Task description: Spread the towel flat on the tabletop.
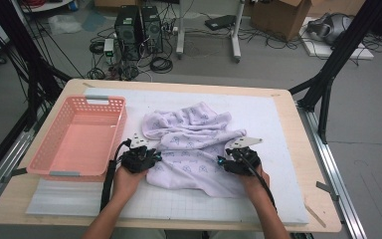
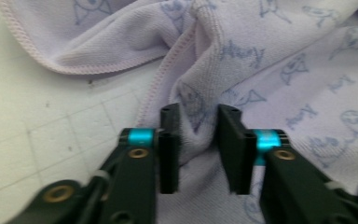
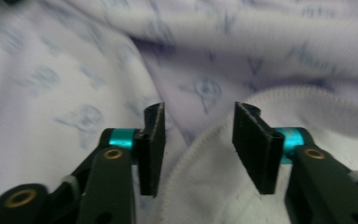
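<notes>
A lavender towel (image 1: 194, 144) with blue prints lies crumpled in the middle of the white mat (image 1: 273, 119). My left gripper (image 1: 140, 158) sits at the towel's left edge. In the left gripper view its jaws (image 2: 198, 114) stand narrowly apart, and a raised fold of towel (image 2: 270, 70) beside the pink-stitched hem is pinched between them. My right gripper (image 1: 236, 162) rests on the towel's right side. Its jaws (image 3: 199, 112) are open over a curved hem of the towel (image 3: 74, 84), with cloth lying in the gap but not gripped.
A pink plastic basket (image 1: 54, 158) stands on the left of the table, close to the left gripper. The wooden table edge (image 1: 308, 164) borders the mat on the right. Cables, computer towers (image 1: 139, 30) and boxes are on the floor beyond.
</notes>
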